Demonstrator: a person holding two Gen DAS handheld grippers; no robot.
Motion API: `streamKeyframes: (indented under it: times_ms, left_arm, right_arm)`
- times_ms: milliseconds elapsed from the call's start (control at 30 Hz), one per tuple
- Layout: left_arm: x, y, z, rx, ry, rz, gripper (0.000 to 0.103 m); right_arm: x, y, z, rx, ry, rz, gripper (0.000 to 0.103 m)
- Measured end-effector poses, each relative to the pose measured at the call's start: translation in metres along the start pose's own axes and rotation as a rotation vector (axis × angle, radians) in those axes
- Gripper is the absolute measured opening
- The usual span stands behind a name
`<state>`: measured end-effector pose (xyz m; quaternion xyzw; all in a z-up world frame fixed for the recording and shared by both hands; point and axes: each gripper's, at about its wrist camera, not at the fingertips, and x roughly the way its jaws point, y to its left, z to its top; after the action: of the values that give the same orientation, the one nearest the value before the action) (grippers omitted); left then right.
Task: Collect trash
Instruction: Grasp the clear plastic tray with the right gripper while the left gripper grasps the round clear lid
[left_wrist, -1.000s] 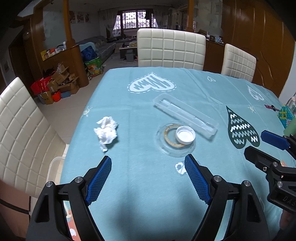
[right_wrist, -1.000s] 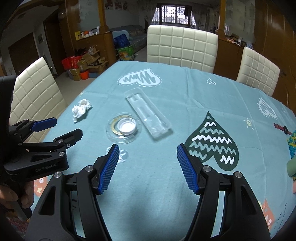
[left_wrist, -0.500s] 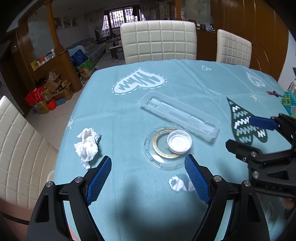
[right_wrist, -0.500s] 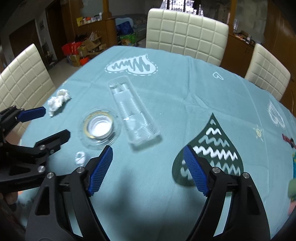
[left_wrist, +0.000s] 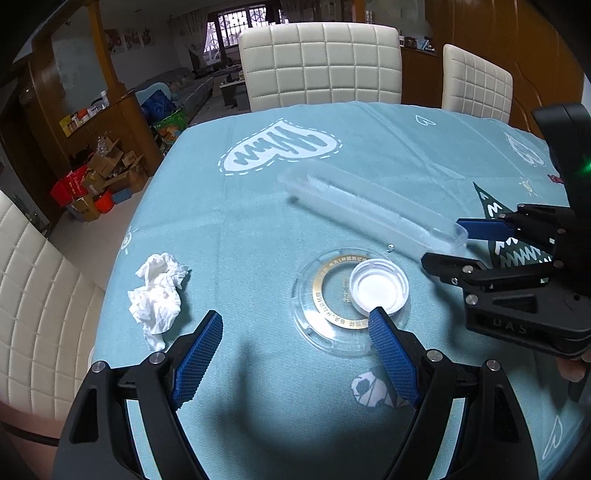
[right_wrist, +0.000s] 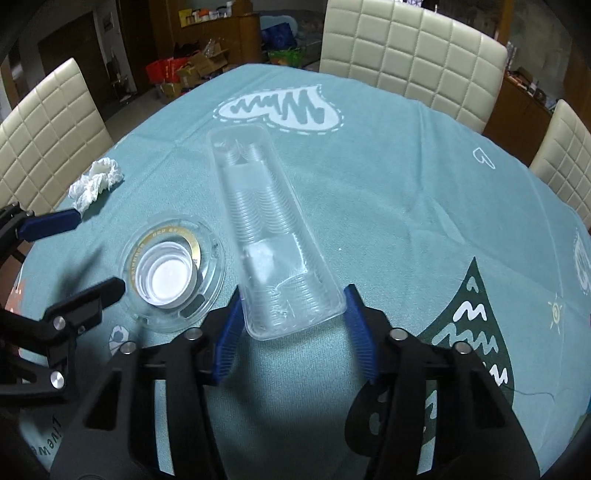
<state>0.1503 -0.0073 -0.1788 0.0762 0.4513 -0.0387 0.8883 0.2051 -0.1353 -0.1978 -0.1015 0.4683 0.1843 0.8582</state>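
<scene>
Over tablecloth (right_wrist: 406, 177), right hand-held gripper (right_wrist: 291, 321) straddles tray (right_wrist: 266, 221).

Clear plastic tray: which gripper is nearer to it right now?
Right. The right gripper straddles the near end of the clear plastic tray, jaws just closing. The left gripper hangs apart, by the round lid.

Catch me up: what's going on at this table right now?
A person is clearing trash off the teal tablecloth with two handheld grippers. The right gripper has just been closing around the near end of the long clear plastic tray; whether its fingers press it yet is unclear. The left gripper hangs open and empty between the crumpled white tissue and the clear round lid carrying a white cap.
</scene>
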Motion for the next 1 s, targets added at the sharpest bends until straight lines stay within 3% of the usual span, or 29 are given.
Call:
streamKeyframes:
  times_ms: [300,533,700,800,1000]
  left_arm:
    - [0.005,-0.026,0.01,0.057,-0.034,-0.015,0.079]
    - [0.015,-0.042,0.018,0.099,-0.049,-0.043,0.078]
    - [0.022,-0.045,0.019,0.119,-0.034,-0.064,0.046]
    - [0.021,-0.045,0.019,0.122,-0.041,-0.07,0.039]
    - [0.012,-0.041,0.018,0.106,-0.065,-0.065,0.039]
  right_arm:
    - [-0.022,-0.02,-0.013,0.073,-0.063,-0.067,0.049]
    - [-0.026,-0.033,-0.018,0.131,-0.066,-0.065,0.049]
    - [-0.025,-0.036,-0.017,0.155,-0.071,-0.056,0.049]
    - [-0.025,-0.036,-0.018,0.162,-0.073,-0.049,0.049]
    - [-0.03,-0.031,-0.017,0.155,-0.084,-0.042,0.049]
